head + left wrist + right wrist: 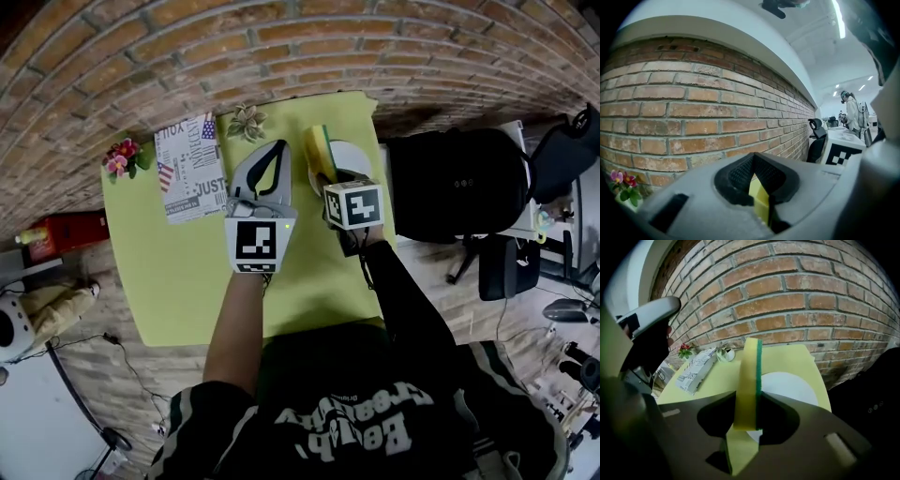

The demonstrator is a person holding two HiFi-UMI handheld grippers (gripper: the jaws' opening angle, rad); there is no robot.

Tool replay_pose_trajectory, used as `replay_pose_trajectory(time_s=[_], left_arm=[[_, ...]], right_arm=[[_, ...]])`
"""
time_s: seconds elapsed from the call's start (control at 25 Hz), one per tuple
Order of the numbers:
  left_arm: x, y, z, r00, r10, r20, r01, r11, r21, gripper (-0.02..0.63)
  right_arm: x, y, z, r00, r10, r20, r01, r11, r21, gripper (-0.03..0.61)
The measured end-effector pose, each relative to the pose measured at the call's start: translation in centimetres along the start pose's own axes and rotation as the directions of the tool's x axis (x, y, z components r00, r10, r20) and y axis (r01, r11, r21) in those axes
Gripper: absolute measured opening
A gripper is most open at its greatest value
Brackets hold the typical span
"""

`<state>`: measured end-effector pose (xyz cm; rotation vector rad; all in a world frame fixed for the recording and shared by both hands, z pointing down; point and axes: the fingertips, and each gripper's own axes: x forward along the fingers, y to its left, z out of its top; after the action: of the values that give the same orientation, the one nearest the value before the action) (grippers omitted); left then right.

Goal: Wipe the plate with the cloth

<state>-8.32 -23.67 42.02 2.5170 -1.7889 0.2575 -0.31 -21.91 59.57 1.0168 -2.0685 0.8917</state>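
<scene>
A person is holding two grippers over a yellow-green table (187, 281). The right gripper (749, 404) is pinching a yellow, green-edged cloth (747, 376) upright, just above the near edge of the white plate (792, 385). The cloth looks soft and light, best gripped mid-fold. The left gripper (752, 159), left of the plate, has its jaws pressed together, apparently empty. Only the right gripper view is showing that grip; the head view is showing both grippers together.

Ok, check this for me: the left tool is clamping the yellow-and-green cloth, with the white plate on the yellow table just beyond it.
One slip: it's the right tool that clamps the cloth, as the right gripper view shows; the left tool is shut on nothing. The white plate does lie on the yellow table just beyond.
</scene>
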Motion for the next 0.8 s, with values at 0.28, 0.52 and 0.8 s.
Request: replay_pose_trajectory(time_s=[0.28, 0.52, 0.8], left_arm=[[-0.1, 0.3, -0.9, 1.000, 0.004, -0.014, -0.004, 1.000, -0.009, 0.003], [0.5, 0.0, -0.9, 1.000, -0.006, -0.013, 0.006, 1.000, -0.004, 0.003], [1.4, -1.3, -1.1, 1.000, -0.023, -0.019, 0.023, 1.000, -0.007, 0.003]], right_arm=[[1.2, 0.1, -0.6, 0.996, -0.014, -0.086, 0.014, 1.000, -0.001, 0.138], [0.9, -1.8, -1.0, 0.991, -0.047, -0.127, 0.052, 0.998, 0.034, 0.141], [-0.4, -5.0, -1.4, 0.982, -0.110, -0.156, 0.121, 0.991, 0.060, 0.143]])
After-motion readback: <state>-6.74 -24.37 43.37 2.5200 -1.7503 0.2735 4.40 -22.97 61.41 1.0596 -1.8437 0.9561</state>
